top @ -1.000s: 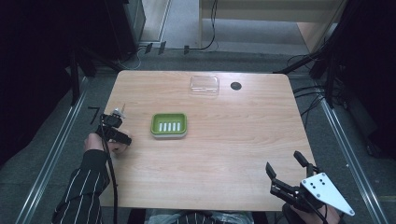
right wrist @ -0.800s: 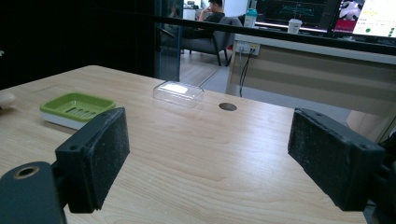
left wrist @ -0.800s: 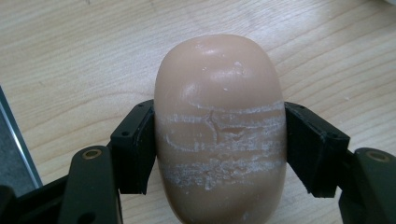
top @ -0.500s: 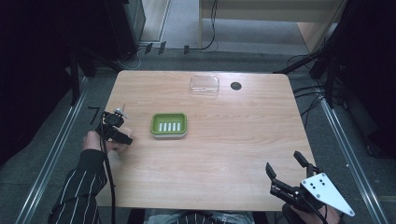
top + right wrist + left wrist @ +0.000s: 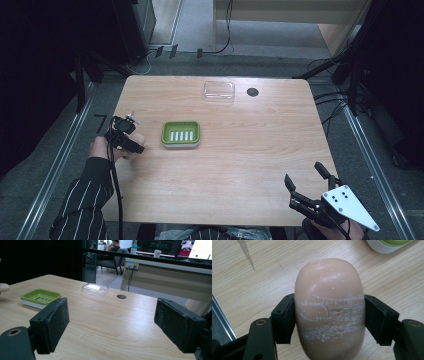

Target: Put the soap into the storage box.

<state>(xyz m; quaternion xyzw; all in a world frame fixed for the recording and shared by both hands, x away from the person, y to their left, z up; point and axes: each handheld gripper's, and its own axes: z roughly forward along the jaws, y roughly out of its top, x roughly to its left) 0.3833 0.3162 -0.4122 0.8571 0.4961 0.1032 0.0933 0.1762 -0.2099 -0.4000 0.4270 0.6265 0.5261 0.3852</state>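
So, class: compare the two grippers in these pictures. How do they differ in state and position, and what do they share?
The left gripper is shut on a soap bar; the right gripper is open and holds nothing. The left gripper sits near the green soap dish; the right gripper hovers at the table's near right corner. Both have two black padded jaws.

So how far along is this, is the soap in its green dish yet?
Not yet. The left gripper has the bar of soap clamped between its fingers, beside the green soap dish, which lies empty. Probably left: setting the soap in it, perhaps adding the clear lid. The right gripper waits open.
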